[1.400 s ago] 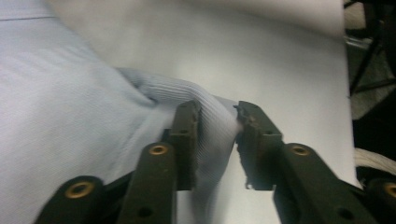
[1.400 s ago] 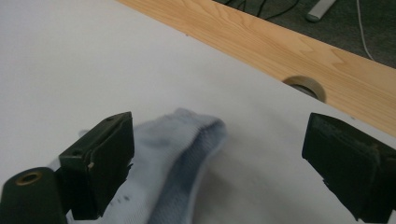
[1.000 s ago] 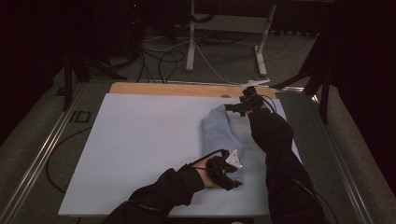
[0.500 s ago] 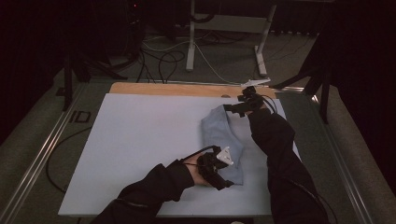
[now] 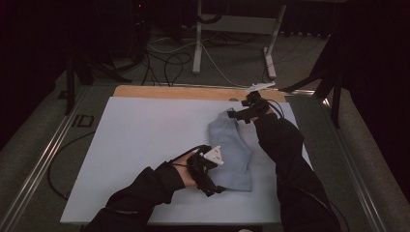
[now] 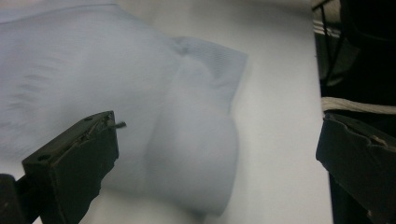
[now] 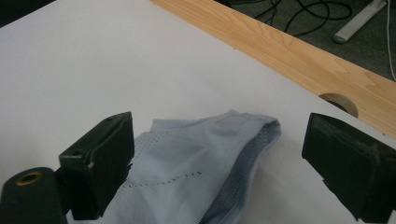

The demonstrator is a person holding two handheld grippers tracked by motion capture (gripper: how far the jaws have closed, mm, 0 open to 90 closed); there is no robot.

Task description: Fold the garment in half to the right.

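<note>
Across the white bench (image 5: 135,145) the pale blue garment (image 5: 232,150) runs lengthwise away from us, our left gripper (image 5: 212,179) just opening its fingers, empty, at the near end, our right gripper (image 5: 241,115) spread, empty, at the far.

White tabletop (image 5: 145,145) occupied the centre, with a light wooden strip (image 5: 183,92) along its edge at 12 o'clock (a round hole (image 7: 339,101) was cut in this strip). Grey carpeted floor (image 5: 58,130) surrounded the table. Black and white cables (image 5: 169,60) lay at 12 o'clock beside a pale metal desk frame (image 5: 232,29). Surroundings were dark; light fell mainly on the tabletop.
</note>
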